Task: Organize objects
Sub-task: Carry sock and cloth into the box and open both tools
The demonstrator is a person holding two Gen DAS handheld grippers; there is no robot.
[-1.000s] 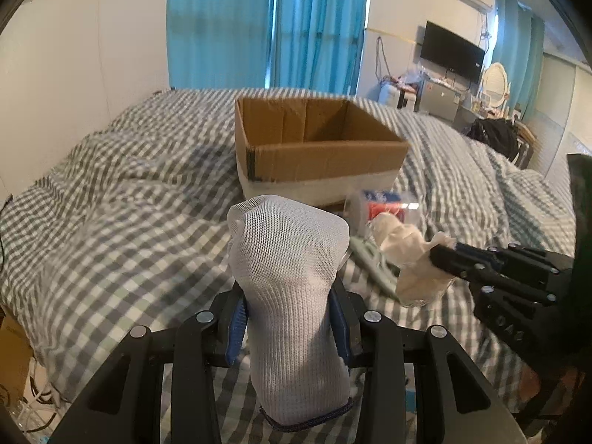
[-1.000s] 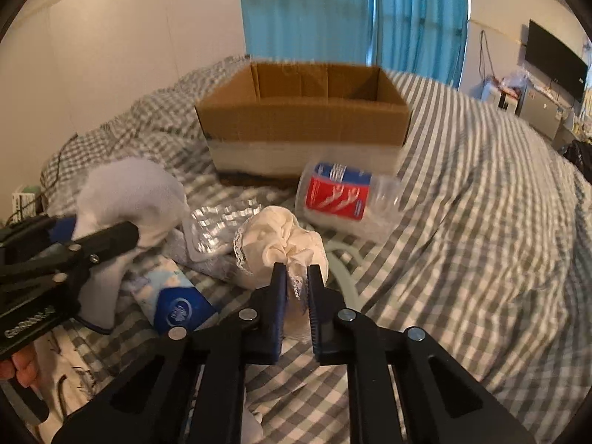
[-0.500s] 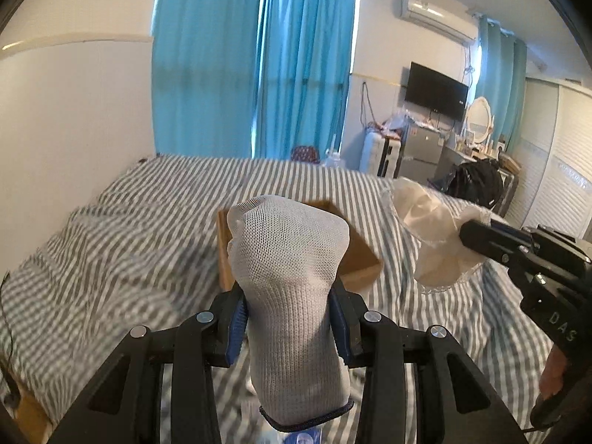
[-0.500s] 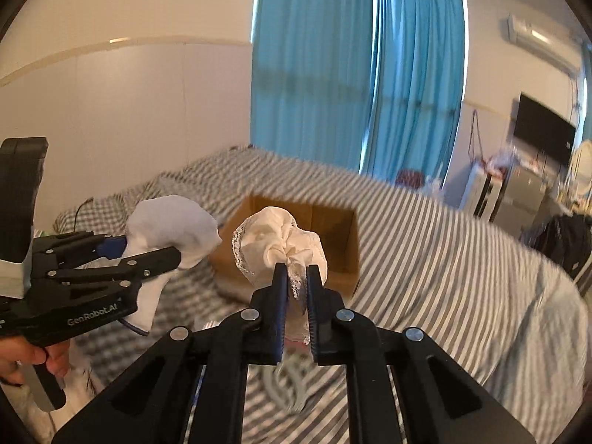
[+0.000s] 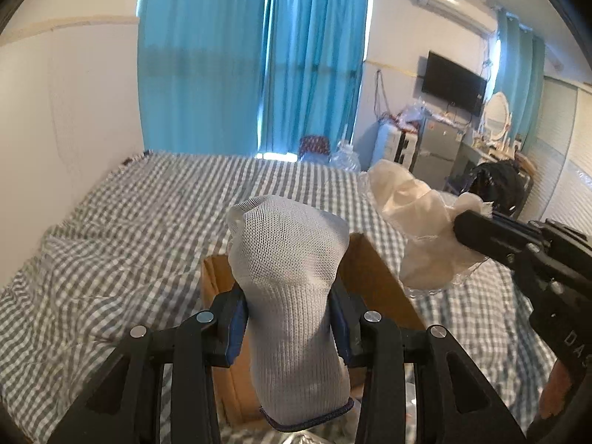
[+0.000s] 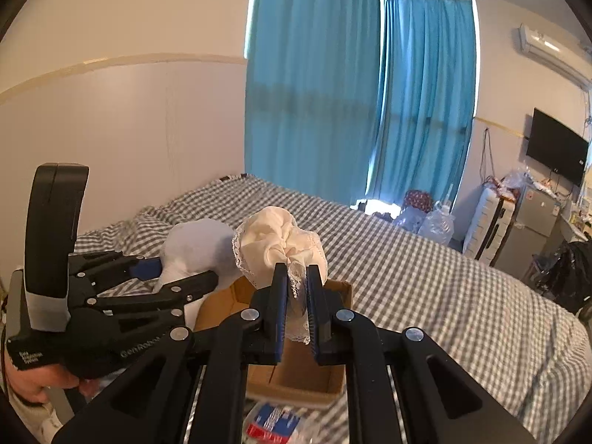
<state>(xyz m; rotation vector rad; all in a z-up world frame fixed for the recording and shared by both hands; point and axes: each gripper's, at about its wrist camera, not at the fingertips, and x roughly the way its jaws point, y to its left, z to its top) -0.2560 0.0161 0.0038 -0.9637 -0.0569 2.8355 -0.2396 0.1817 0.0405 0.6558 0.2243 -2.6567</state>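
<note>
A grey knit sock [image 5: 292, 296] stands upright between the fingers of the left gripper [image 5: 288, 318], which is clenched on its middle, toe end up and cuff hanging below. Beside it, a bunched cream lace cloth [image 6: 277, 244] is pinched by its gathered tail in the right gripper [image 6: 296, 296], the jaws closed almost flat on the fabric. Both bundles hang in the air over the open cardboard box [image 5: 373, 281], which sits on the grey checked bed [image 5: 129, 222]; the sock is above the box's near left part, the cloth above its right edge. A clear packet with a red and blue label [image 6: 273, 420] lies on the bed just in front of the box.

The step in hand looks like carrying both pieces to the box. The next move probably calls for lowering each gripper until its load is inside the walls, then opening the jaws; soft fabric may cling to the pads, so a small shake could help.
</note>
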